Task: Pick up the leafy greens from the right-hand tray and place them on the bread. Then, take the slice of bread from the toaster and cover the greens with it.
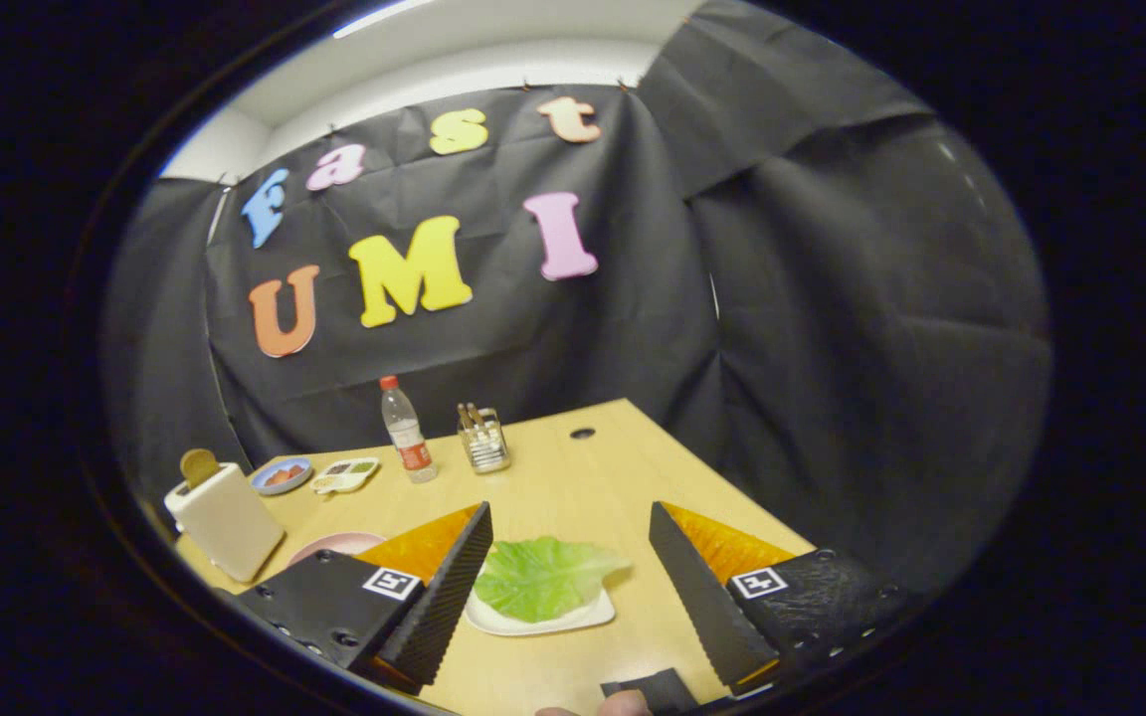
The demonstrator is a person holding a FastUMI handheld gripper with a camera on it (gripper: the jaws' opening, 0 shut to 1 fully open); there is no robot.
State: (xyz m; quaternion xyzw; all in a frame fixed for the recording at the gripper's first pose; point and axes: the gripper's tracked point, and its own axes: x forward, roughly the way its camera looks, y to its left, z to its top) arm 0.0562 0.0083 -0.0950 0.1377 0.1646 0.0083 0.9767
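Note:
A green lettuce leaf (545, 575) lies on a small white tray (588, 615) on the wooden table, between my two fingers and nearer the left one. My gripper (569, 527) is open and hovers above the tray with nothing held. A pink plate (334, 545) peeks out behind the left finger; whatever is on it is hidden. Further left stands a white toaster (225, 519) with a slice of bread (199, 465) sticking up from its slot.
Towards the back of the table (573, 477) are a small blue dish (281, 476), a white sectioned dish (345, 474), a plastic bottle with a red cap (407, 430) and a clear holder with utensils (482, 439). The table's right edge runs close beside the right finger.

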